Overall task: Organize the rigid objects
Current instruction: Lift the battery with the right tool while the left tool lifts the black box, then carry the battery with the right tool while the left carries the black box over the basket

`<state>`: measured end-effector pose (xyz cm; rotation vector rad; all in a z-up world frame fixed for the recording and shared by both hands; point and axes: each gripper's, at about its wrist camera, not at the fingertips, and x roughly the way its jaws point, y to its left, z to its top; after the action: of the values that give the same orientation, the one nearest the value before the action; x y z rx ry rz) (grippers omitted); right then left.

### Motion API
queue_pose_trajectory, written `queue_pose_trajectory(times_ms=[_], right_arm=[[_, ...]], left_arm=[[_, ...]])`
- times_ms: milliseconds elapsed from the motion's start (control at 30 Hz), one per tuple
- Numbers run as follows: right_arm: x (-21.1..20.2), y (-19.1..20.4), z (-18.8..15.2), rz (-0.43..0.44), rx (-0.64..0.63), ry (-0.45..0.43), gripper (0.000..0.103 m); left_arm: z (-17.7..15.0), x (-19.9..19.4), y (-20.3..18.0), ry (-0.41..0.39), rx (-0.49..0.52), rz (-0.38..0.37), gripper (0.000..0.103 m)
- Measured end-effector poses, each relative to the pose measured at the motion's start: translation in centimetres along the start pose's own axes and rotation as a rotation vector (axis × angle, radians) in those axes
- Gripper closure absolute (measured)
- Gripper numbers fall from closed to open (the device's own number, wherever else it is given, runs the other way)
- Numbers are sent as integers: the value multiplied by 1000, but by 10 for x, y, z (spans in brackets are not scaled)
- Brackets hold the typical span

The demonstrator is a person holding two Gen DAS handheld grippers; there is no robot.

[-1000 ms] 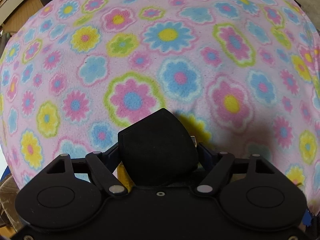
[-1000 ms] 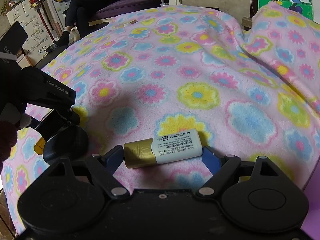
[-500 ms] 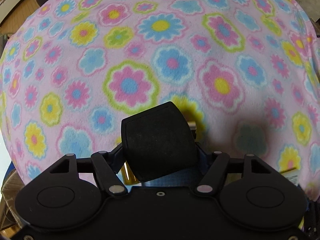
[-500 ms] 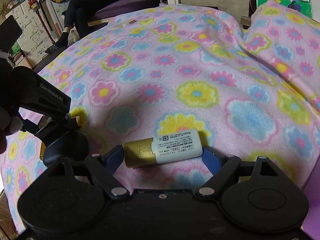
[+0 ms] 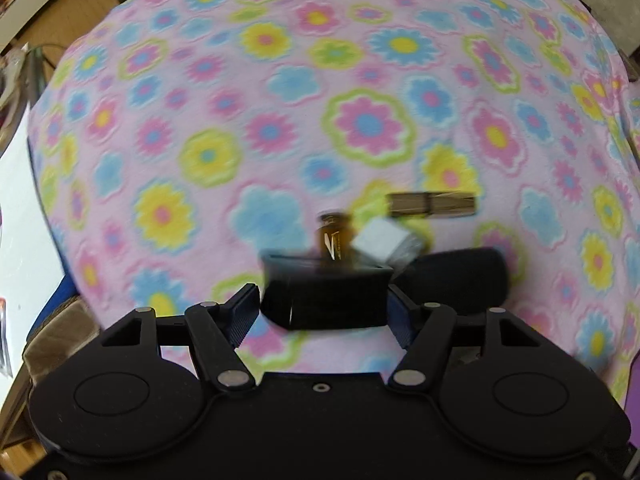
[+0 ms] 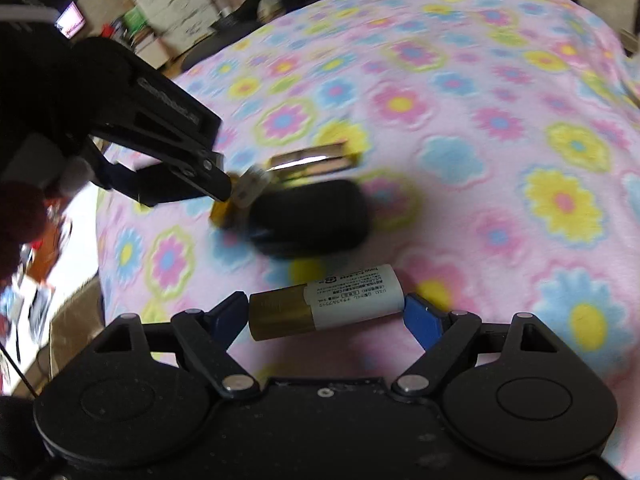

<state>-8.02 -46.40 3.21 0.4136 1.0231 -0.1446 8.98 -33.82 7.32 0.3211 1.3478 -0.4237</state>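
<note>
My left gripper [image 5: 324,312] is shut on a black box-like object [image 5: 324,296], held just above the flowered blanket. Beyond it sit a small amber bottle [image 5: 334,236], a white cube [image 5: 384,242], a gold bar-shaped case [image 5: 432,205] and a black rounded case [image 5: 456,280]. My right gripper [image 6: 326,314] is shut on a white tube with a gold cap [image 6: 326,306], held crosswise. In the right wrist view the left gripper [image 6: 224,188] is at the left, next to the black rounded case [image 6: 312,216] and the gold case [image 6: 312,158].
A pink flowered blanket [image 5: 360,80] covers the whole work surface and drops off at the left edge [image 5: 52,240]. Shelves and clutter [image 6: 160,24] stand beyond the far left corner. The frames are motion-blurred.
Both views have swung sharply. The left gripper has moved over to the group of small objects, now in view. The right gripper still holds the tube and has come nearer to the group.
</note>
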Motion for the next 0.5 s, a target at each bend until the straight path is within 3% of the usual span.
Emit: queue_pose_trajectory(times_ms=[167, 500], right_arm=[[11, 24, 0, -60, -56, 34, 18], [31, 59, 0, -202, -146, 73, 18]], left_arm=[[-11, 3, 35, -6, -63, -30, 41], [-48, 43, 70, 71, -91, -83, 43]])
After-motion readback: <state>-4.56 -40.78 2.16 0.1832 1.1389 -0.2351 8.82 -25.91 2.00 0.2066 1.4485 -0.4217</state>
